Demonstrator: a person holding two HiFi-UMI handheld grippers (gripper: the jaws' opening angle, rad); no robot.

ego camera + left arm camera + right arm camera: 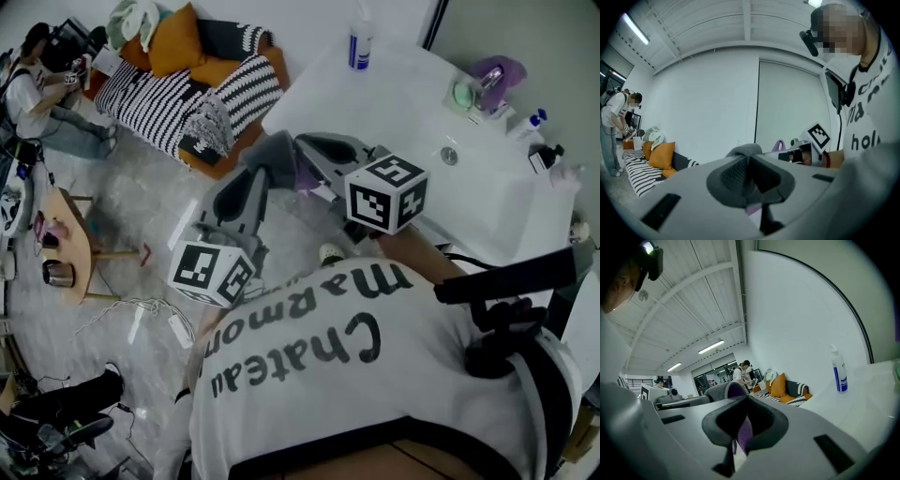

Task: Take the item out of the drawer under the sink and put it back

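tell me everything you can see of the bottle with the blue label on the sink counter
The bottle is slim, of white or clear plastic by its look, with a blue label round its middle and a white pump top. It stands upright near one end of the white sink counter, close to the wall. Only the counter touches it.

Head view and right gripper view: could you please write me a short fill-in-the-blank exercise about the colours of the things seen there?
1. The bottle on the white sink counter has a ____ label.
2. The cushions on the striped sofa are ____.
3. The thin item gripped by the right tool is ____.
Missing words: blue; orange; purple.
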